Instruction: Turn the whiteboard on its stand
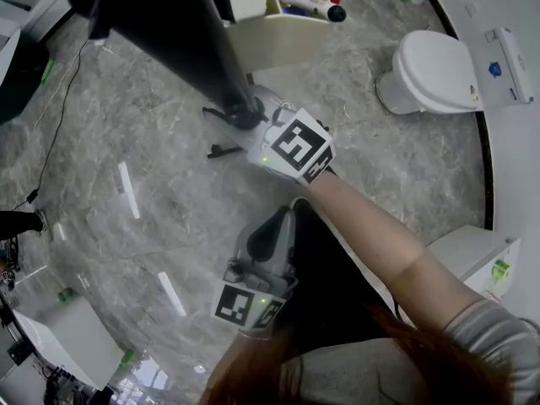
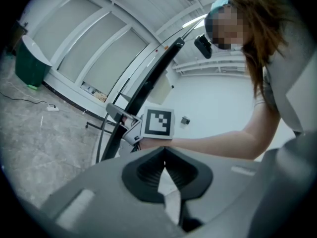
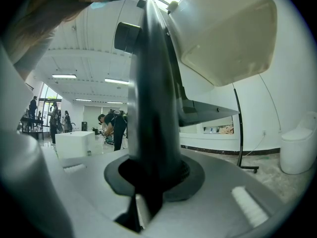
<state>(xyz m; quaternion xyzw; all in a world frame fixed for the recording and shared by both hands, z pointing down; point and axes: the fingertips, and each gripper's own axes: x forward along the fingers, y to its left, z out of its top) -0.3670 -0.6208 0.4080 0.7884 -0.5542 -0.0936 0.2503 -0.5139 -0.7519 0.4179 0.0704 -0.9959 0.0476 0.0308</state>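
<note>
- Black frame edge of the whiteboard [image 1: 160, 32] is pinched between the jaws of the right gripper [image 1: 243, 115]. In the right gripper view it's seen running straight up out of the pads, clamped tight.
- Left gripper [image 1: 272, 236] is held close to the body, well apart from the board. Its jaws are pressed together with nothing in them.
- For the turn, the grip should probably be kept firm and square on that edge. The board is best swung in a slow, steady arc so the frame doesn't get twisted out of the pads.
- A cream pen tray [image 1: 283, 32] with a marker [image 1: 314, 5] in it is seen near the grip, so jerks are best avoided or stuff could get tipped out.
- The free gripper could be brought in to steady the board if wobble is felt.
- No brand or readable writing can be made out anywhere, only black-and-white square patterns on the gripper cubes.
</note>
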